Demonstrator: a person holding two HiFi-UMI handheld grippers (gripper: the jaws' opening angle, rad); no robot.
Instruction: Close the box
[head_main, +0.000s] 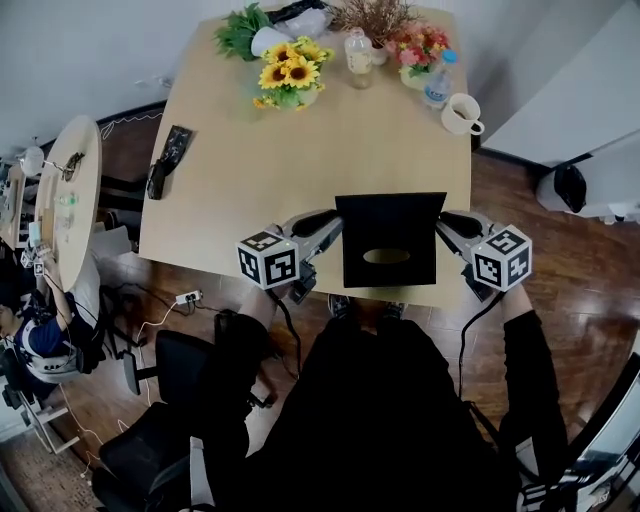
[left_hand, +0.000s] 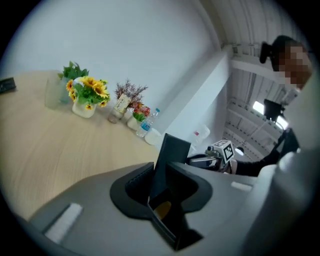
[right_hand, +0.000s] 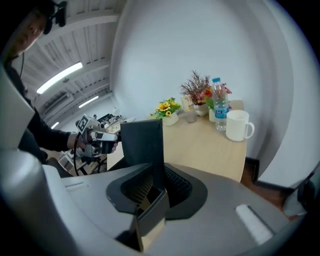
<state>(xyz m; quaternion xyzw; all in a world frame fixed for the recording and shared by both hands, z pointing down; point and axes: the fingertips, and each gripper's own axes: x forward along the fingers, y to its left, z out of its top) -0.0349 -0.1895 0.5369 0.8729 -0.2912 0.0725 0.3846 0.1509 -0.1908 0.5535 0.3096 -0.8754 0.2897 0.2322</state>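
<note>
Only the head view takes in the whole black square box (head_main: 388, 245). It sits at the near edge of the pale wooden table (head_main: 260, 160), just in front of the person, with a gold-brown oval on its upward face and a flat black flap along its far side. The left gripper (head_main: 333, 228) is on its left side and the right gripper (head_main: 448, 226) on its right. The gripper views show what the head view cannot: each pair of jaws is closed onto a thin upright black panel (left_hand: 170, 155) of the box, with a tan surface showing just below the pinch. Each also catches the opposite gripper beyond the panel. At the table's far end a white vase (left_hand: 83, 109) holds sunflowers (head_main: 290, 68), and a clear plastic water bottle (right_hand: 219, 104) stands just beside a white mug (right_hand: 239, 125) whose inside cannot be made out.
</note>
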